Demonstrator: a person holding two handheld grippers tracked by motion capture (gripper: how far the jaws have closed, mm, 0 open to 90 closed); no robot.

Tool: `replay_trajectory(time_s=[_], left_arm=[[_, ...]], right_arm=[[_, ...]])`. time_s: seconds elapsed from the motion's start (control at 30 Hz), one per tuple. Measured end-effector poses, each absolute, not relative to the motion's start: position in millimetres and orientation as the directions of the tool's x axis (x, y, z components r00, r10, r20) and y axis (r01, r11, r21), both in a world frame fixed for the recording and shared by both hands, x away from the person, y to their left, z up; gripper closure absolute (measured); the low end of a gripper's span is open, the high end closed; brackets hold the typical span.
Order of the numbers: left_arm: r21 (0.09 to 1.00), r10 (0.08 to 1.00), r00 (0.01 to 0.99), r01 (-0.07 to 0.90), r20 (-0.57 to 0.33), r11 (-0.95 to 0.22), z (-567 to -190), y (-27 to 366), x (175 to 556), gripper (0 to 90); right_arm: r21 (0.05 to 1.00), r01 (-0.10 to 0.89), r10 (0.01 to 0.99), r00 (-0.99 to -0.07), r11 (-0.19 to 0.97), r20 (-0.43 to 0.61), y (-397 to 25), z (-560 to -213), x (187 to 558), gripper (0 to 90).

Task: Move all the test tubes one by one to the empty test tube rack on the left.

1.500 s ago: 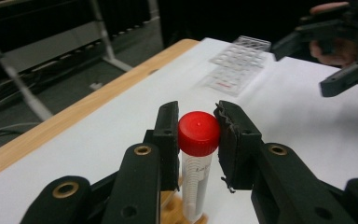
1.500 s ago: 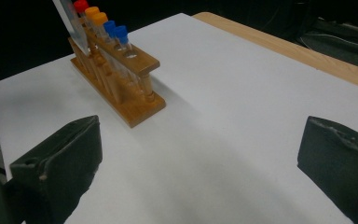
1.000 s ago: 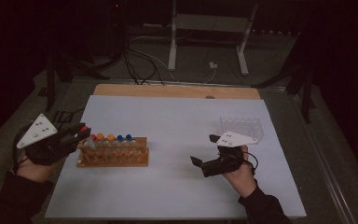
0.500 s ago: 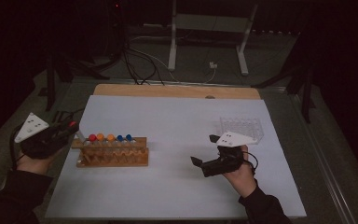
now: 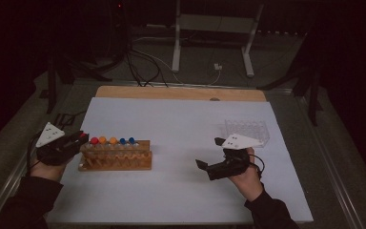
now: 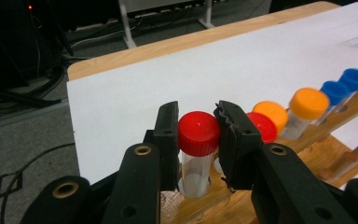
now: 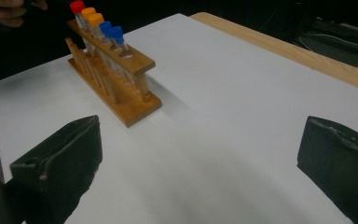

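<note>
White surface w/ wooden rack (image 5: 115, 156) at 9 o'clock: left gripper (image 6: 196, 135) fingers clench the red-capped tube (image 6: 197, 148), not yet lifted; right gripper (image 5: 215, 156) fingers spread, idle.

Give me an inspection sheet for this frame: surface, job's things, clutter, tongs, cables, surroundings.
Surface: white sheet over a wooden table.
Job's things: wooden rack holding red, orange and blue capped tubes; red-capped tube at its end.
Clutter: clear tray near the right hand.
Tongs: left tongs flank the red cap, contact unclear; right tongs wide open, empty.
Cables: several on the floor beyond the table.
Surroundings: dark; metal stand behind.
</note>
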State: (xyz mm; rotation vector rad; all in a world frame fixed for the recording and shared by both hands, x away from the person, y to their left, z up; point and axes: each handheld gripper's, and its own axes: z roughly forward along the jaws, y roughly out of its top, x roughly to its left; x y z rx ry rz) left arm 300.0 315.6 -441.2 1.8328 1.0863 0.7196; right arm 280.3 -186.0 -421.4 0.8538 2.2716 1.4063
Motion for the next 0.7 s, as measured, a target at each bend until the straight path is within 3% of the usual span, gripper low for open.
replay_trajectory(time_s=[0.6, 0.67, 0.7], left_arm=[[0.878, 0.886, 0.463, 0.416, 0.021, -0.238, -443.8, 320.9, 298.1, 71.2], [0.879, 0.877, 0.48, 0.415, 0.009, -0.236, -443.9, 322.5, 297.5, 69.0], [0.876, 0.878, 0.479, 0.42, 0.009, -0.238, -443.9, 323.0, 297.1, 63.8]], right_arm=[[0.889, 0.316, 0.647, -0.762, 0.331, 0.03, -187.2, -420.3, 280.1, 0.0], [0.89, 0.315, 0.647, -0.762, 0.33, 0.029, -187.4, -420.0, 280.1, 0.0], [0.89, 0.315, 0.648, -0.761, 0.329, 0.03, -187.7, -419.8, 280.0, 0.0]])
